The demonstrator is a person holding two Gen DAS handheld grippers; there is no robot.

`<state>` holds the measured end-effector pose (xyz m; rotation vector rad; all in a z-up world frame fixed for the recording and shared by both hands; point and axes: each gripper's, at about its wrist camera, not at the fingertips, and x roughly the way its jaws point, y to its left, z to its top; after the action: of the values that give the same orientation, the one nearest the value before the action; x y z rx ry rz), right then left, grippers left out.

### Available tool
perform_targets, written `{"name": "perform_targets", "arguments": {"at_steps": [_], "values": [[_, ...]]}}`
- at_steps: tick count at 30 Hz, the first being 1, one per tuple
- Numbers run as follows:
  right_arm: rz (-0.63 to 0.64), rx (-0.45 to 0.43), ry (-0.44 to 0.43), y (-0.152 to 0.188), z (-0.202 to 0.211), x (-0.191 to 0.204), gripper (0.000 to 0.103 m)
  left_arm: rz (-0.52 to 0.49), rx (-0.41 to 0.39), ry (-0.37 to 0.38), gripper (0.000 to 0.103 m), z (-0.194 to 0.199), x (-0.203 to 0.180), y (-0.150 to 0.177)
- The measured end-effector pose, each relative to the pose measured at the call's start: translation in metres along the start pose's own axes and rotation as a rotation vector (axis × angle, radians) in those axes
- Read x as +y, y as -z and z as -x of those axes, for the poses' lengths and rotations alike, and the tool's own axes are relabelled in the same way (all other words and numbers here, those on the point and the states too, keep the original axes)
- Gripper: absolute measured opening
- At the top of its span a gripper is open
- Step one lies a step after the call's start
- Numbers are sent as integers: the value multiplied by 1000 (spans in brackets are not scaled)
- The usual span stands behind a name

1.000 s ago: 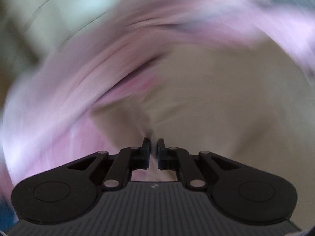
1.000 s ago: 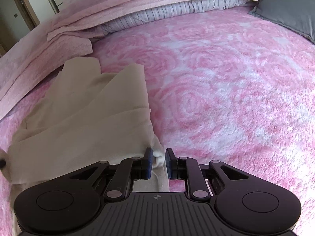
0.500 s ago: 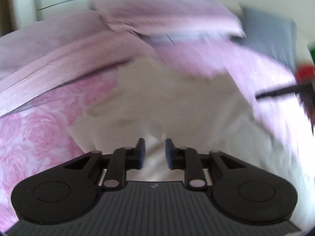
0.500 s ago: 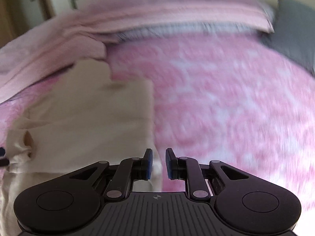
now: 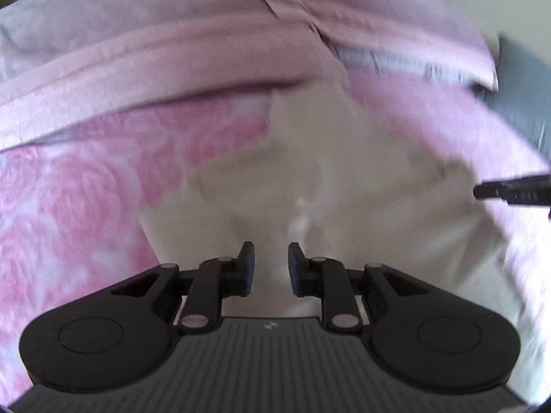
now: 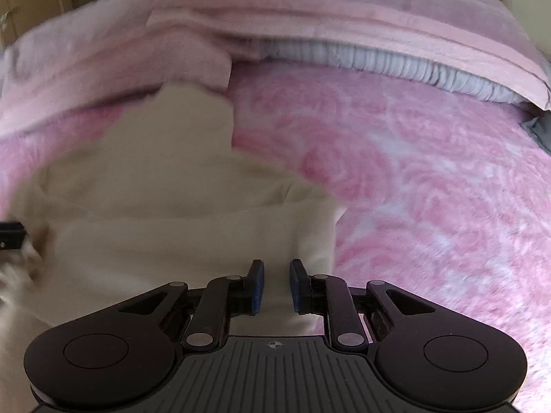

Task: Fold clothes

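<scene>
Lying rumpled on the bed [image 6: 430, 172], on the pink rose-print blanket: a cream garment [image 6: 165, 213], partly folded over itself, one flap doubled across the middle and a narrower bit reaching up toward the pillows. Showing up in the left view too [image 5: 327, 179], blurry, spreading from the centre out to the right edge. Hovering over the near edge of it: left claw [image 5: 271, 266], blue pads sitting apart with only cloth showing through the gap, nothing pinched. Same deal with the right claw [image 6: 274, 285], pads apart, hanging above the garment's near right corner, not gripping anything either. Poking in at the right edge of the left view: the tip of the right claw, dark, just over the cloth's right side. Peeking in at the far left of the right view: a bit of the left claw, beside a bunched-up fold. Stacking up at the head of the bed: pink pillows [image 6: 344, 10] over a ribbed grey one [image 6: 396, 65], plus a grey cushion [image 5: 523, 103] off to the right. Whole left view looking smeary, so fine creases hard to make out.
</scene>
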<state>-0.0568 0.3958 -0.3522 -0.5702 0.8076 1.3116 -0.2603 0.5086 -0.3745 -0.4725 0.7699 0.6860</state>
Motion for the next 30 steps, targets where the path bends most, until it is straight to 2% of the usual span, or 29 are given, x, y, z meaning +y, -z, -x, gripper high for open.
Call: {"name": "perform_targets", "arguments": {"at_steps": [2, 3, 4, 5, 10, 14, 15, 17, 18, 20, 22, 26, 28, 30], "values": [[-54, -18, -49, -21, -4, -11, 19, 32, -16, 15, 35, -17, 13, -27], [-84, -8, -76, -33, -16, -17, 30, 56, -20, 26, 38, -28, 19, -41], [-115, 3, -104, -45, -27, -23, 54, 83, -16, 44, 47, -42, 24, -55], [-145, 14, -138, -58, -41, -28, 62, 116, -2, 74, 53, -57, 29, -68], [-295, 55, -331, -106, -117, -41, 62, 297, 100, 242, 55, -134, 51, -114], [-385, 94, -448, -125, -163, -39, 61, 367, 123, 306, 51, -168, 56, -127], [-398, 89, -460, -128, -169, -39, 58, 363, 121, 320, 47, -172, 56, -129], [-437, 94, -489, -132, -180, -39, 29, 356, 130, 343, 3, -177, 55, -130], [-441, 104, -505, -133, -184, -38, 9, 348, 125, 350, 4, -177, 55, -130], [-428, 111, -520, -133, -188, -35, 3, 319, 86, 354, 3, -168, 55, -128], [-374, 49, -504, -130, -172, -33, 2, 282, 17, 365, 3, -151, 56, -124], [-292, -165, -520, -107, -104, -37, 2, 162, -148, 411, 3, -93, 50, -102], [-216, -228, -528, -83, -62, -34, 2, 112, -186, 430, 3, -60, 44, -78], [-134, -241, -526, -55, -24, -25, 2, 70, -171, 421, 4, -34, 37, -47]]}}
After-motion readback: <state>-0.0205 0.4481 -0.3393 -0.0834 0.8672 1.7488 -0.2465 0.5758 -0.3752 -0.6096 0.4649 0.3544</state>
